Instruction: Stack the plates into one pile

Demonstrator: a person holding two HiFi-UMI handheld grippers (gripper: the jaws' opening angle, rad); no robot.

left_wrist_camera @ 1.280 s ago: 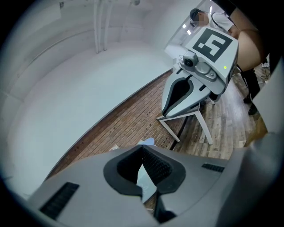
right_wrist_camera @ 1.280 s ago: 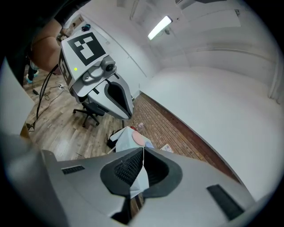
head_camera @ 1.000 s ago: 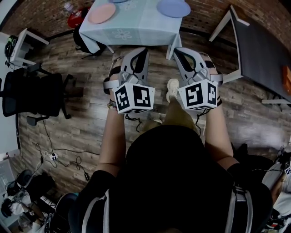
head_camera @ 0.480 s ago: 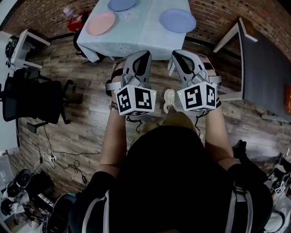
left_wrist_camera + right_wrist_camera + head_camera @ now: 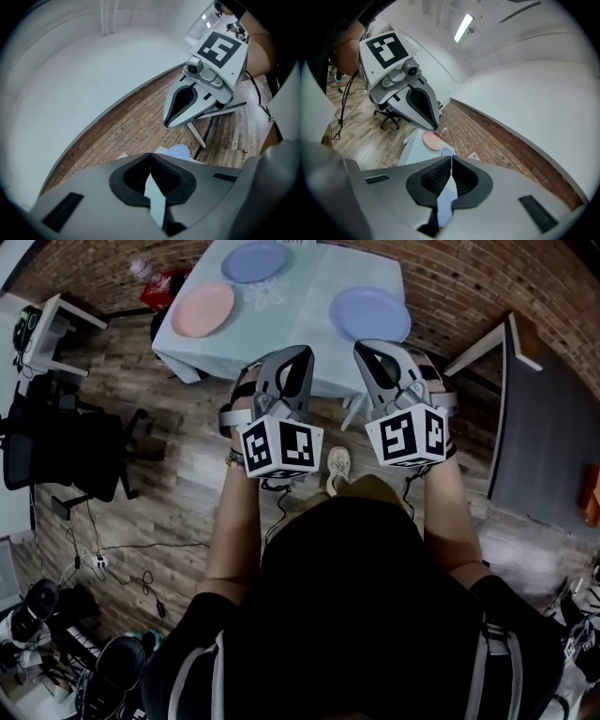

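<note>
At twelve o'clock, on the table (image 5: 305,306), three plates lie apart: the pink plate (image 5: 202,308) at eleven, the blue plate (image 5: 254,261) at twelve, the second blue plate (image 5: 369,313) at one. Nearer, the left gripper (image 5: 300,354) and the right gripper (image 5: 367,348) hover with jaws together, empty.

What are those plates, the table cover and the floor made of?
Pink plate, far blue plate and near blue plate: probably matte plastic, flat pastel colour without glare; ceramic possible. Table cover: cloth, draping over the edges. Floor: wood-grain planks, perhaps laminate.
</note>
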